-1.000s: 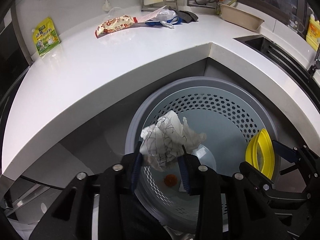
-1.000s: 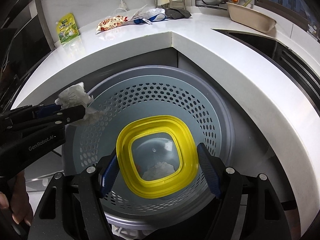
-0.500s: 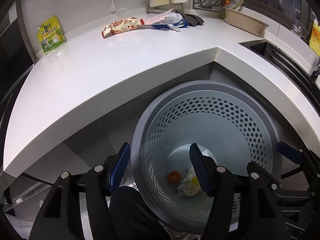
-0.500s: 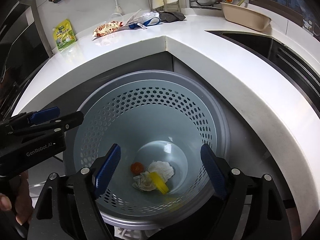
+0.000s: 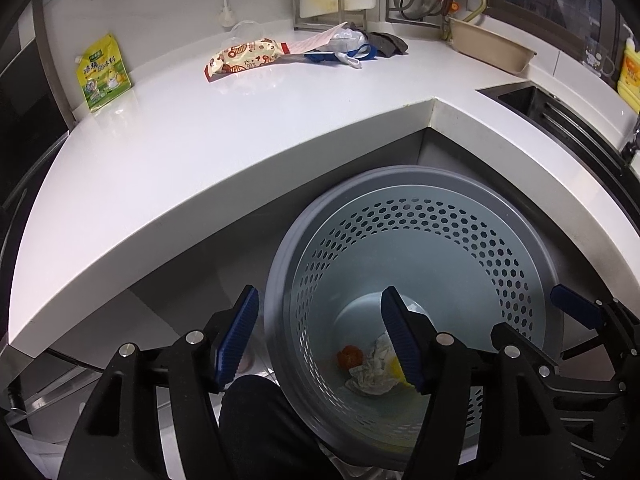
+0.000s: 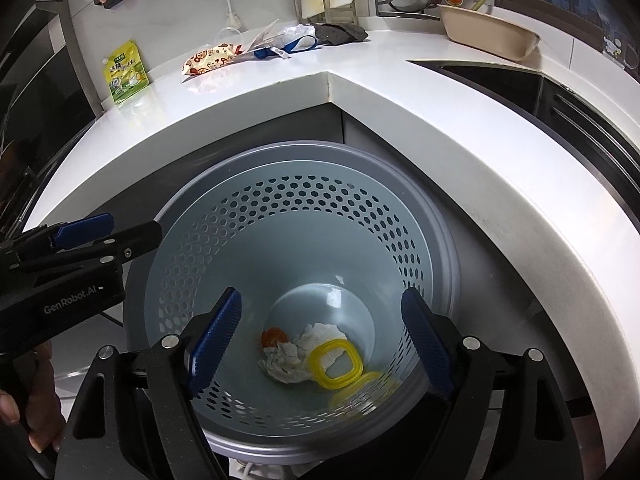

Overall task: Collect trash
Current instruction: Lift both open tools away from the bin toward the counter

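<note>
1. The right view looks straight down into the bin (image 6: 296,216) and shows the whole yellow lid (image 6: 335,365) lying on the crumpled paper (image 6: 304,354), with an orange bit (image 6: 272,337) at their 9 o'clock. In the left view the paper (image 5: 372,368) and orange bit (image 5: 349,356) show, but a finger (image 5: 400,336) hides most of the lid.
2. On the white surface (image 5: 200,152), toward 12 o'clock, lie a snack bag (image 5: 244,58) and a heap of wrappers (image 5: 344,50); a green packet (image 5: 102,72) leans at 10 o'clock, and a beige basin (image 5: 492,46) sits at 2 o'clock.
3. The left claw (image 5: 320,340) is spread wide, holding nothing, straddling the bin's near rim.
4. The right claw (image 6: 320,344) is also spread wide with nothing in it, above the bin's mouth; the left claw (image 6: 106,236) shows at its 9 o'clock.
</note>
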`<state>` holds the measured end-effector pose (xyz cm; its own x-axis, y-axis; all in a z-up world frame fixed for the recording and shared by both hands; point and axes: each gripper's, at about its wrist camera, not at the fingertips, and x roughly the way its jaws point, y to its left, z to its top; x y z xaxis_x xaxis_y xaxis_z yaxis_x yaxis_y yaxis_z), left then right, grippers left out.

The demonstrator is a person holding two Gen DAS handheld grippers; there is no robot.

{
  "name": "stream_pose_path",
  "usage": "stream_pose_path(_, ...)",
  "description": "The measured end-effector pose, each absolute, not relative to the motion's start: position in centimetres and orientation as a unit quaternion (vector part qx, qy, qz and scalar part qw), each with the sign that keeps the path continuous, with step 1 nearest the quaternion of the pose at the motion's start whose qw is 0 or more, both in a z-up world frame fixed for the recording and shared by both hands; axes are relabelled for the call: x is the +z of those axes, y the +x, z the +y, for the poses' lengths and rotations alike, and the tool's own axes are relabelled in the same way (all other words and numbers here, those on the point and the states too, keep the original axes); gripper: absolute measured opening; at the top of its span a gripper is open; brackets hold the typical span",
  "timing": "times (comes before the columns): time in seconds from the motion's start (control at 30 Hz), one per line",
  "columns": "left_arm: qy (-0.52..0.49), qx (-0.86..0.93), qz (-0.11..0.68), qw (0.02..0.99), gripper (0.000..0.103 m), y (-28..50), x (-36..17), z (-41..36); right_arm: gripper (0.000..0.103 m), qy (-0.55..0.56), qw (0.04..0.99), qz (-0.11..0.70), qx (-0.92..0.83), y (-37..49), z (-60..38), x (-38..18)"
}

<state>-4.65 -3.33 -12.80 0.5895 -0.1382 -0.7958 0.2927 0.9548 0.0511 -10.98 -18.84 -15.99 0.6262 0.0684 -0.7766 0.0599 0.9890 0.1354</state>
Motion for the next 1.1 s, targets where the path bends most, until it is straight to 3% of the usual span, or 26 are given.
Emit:
stream_pose_path(0.23, 0.083, -0.120, 0.426, 0.893, 0.066, -4.7, -12.2, -3.0, 0.079, 0.080, 0.908, 0.411, 0.004, -11.2, -19.0, -15.3)
stream_pose_path(0.3, 0.081, -0.119, 0.420, 0.896, 0.072, -4.7, -11.8, -2.9, 0.079, 0.080, 0.913, 0.401, 0.004, -11.3, -19.0, -14.8)
stream_pose_path(0.73, 0.056, -0.109, 0.357, 0.926, 0.085, -3.1, -7.3, -1.2, 0.079, 0.070, 0.939, 0.337, 0.005, -9.2, -19.1, -10.5)
stream_pose_path(0.8, 0.052, -0.102, 0.346, 0.931, 0.092, -2.3, -6.5, -0.9, 0.079, 0.066, 0.941, 0.332, 0.007, -8.2, -19.1, -9.7)
stream_pose_path(1.1, 0.037, -0.080, 0.320, 0.943, 0.096, 2.6, -4.4, 0.5, 0.083, 0.060, 0.949, 0.310, 0.008, -3.0, -20.5, -7.2)
